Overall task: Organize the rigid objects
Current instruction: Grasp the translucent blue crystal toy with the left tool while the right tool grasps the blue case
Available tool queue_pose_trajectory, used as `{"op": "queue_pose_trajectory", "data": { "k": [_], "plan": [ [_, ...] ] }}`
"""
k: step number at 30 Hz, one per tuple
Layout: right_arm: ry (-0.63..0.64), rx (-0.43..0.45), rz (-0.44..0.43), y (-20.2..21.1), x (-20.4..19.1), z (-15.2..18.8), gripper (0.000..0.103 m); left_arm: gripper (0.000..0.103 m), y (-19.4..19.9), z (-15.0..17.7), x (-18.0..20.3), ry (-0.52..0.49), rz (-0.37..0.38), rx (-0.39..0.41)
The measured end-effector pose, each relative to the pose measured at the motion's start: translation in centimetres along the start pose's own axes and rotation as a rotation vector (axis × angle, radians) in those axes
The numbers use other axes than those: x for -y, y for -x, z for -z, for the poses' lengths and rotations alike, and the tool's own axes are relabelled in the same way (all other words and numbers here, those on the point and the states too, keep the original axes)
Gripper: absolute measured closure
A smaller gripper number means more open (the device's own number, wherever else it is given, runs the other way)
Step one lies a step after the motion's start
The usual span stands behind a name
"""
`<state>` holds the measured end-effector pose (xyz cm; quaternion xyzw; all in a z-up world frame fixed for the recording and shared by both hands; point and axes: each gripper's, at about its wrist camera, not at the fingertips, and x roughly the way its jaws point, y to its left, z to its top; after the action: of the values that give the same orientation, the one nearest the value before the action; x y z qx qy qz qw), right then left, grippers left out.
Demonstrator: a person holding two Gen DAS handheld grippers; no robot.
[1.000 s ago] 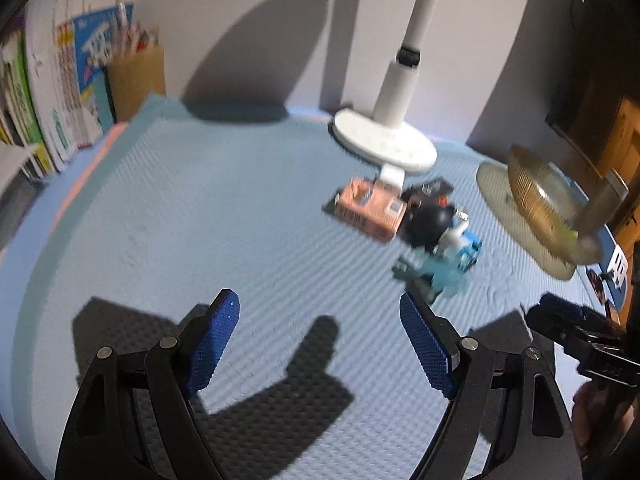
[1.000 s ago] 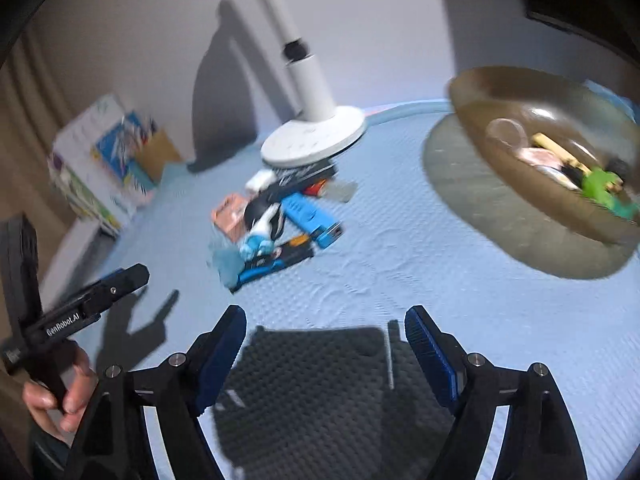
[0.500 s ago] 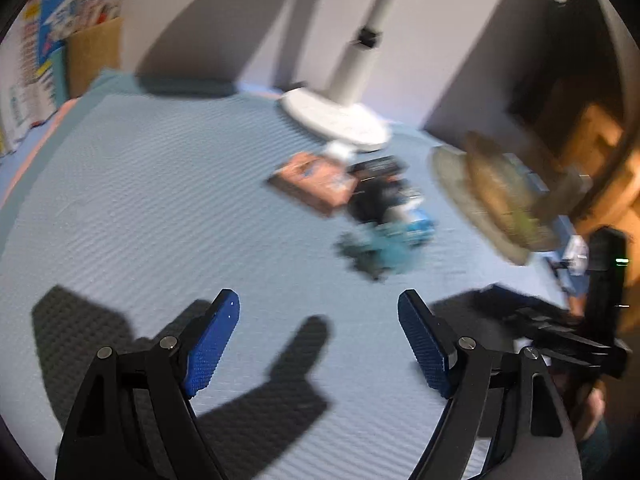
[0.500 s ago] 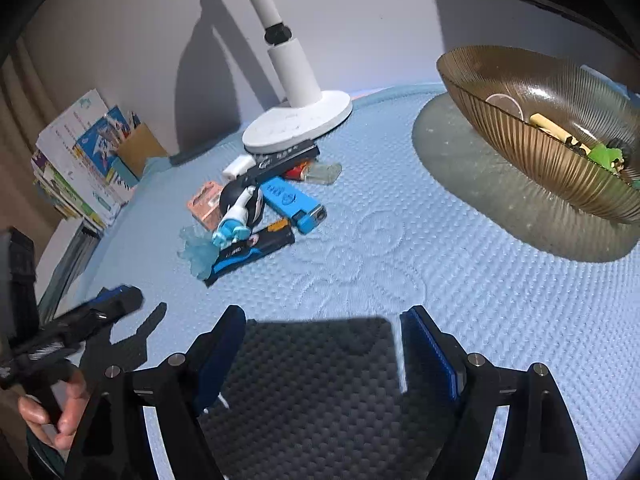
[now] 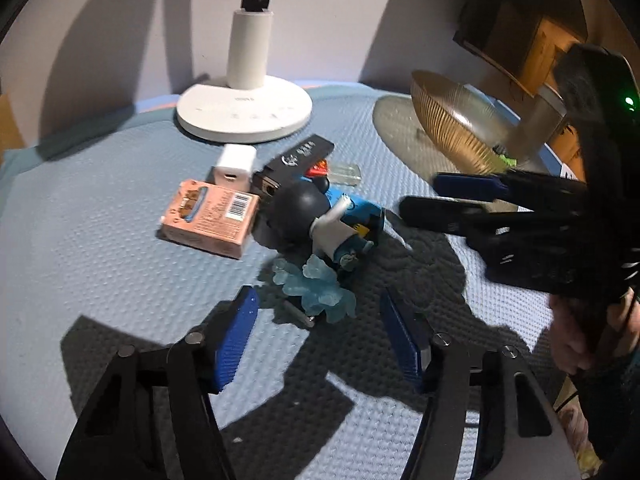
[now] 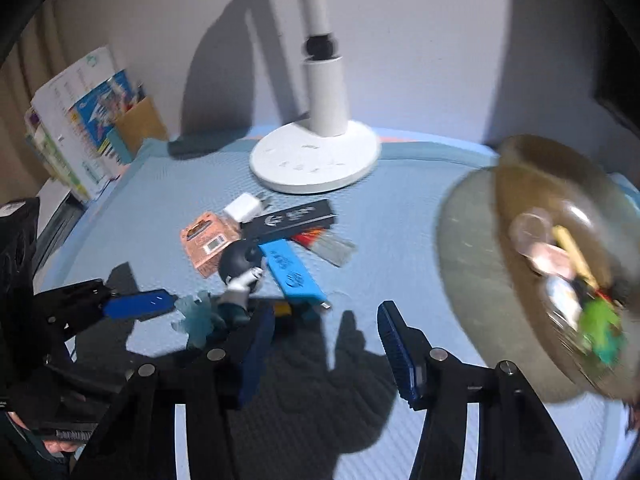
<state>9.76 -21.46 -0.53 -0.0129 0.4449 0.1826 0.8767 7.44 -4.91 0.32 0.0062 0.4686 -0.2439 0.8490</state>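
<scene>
While both grippers hover near a small heap of clutter on a blue mat [image 5: 100,280], neither holds anything. The heap lies at the centre of the left wrist view: a pink box [image 5: 210,216] at nine o'clock of the heap, a white charger [image 5: 234,166] and a black stick [image 5: 300,158] at twelve o'clock, a round-headed toy figure [image 5: 316,220] in the middle, and a pale blue frilly piece [image 5: 320,290] at six o'clock. A white lamp base [image 5: 244,114] stands beyond the heap, and a ribbed amber bowl [image 5: 452,128], already holding a few small things, sits at two o'clock.

The left gripper [image 5: 316,336] has just been closing; its jaws stand half open, empty, with the pale blue piece just ahead and not yet between the pads. The right gripper [image 6: 326,354] has also just been closing and stands half open over bare mat, with a blue stick [image 6: 294,274] just ahead at eleven o'clock.

To do this pick well, I judge each gripper should single out one item at the edge of the heap, come down square so both pads meet firm sides, and avoid nudging neighbours. The two tools are close together, so one should likely yield.
</scene>
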Motion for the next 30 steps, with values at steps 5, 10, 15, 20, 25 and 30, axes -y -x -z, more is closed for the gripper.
{"op": "queue_pose_trajectory", "data": {
  "k": [5,10,15,20,25,30],
  "plan": [
    [0.062,-0.038,0.020,-3.0,-0.7,-0.7,0.052,0.056,-0.7,-0.3,-0.1,0.002,0.012,-0.007],
    [0.068,-0.066,0.015,-5.0,-0.9,-1.5,0.057,0.069,-1.1,-0.3,-1.2,0.046,0.049,-0.004],
    [0.118,-0.071,0.021,-5.4,-1.8,-1.4,0.070,0.072,-0.2,0.1,-2.0,0.086,0.054,0.019],
    [0.062,-0.149,0.070,-4.5,-0.1,-0.8,0.078,0.072,1.3,1.3,-2.7,0.120,0.053,0.038],
    [-0.057,-0.168,0.009,-1.6,3.0,2.2,0.078,0.072,2.8,4.1,-3.1,0.150,0.068,0.031],
    [-0.059,-0.169,-0.011,2.0,1.9,7.1,0.078,0.072,3.5,6.4,-2.4,0.139,0.072,0.015]
  ]
}}
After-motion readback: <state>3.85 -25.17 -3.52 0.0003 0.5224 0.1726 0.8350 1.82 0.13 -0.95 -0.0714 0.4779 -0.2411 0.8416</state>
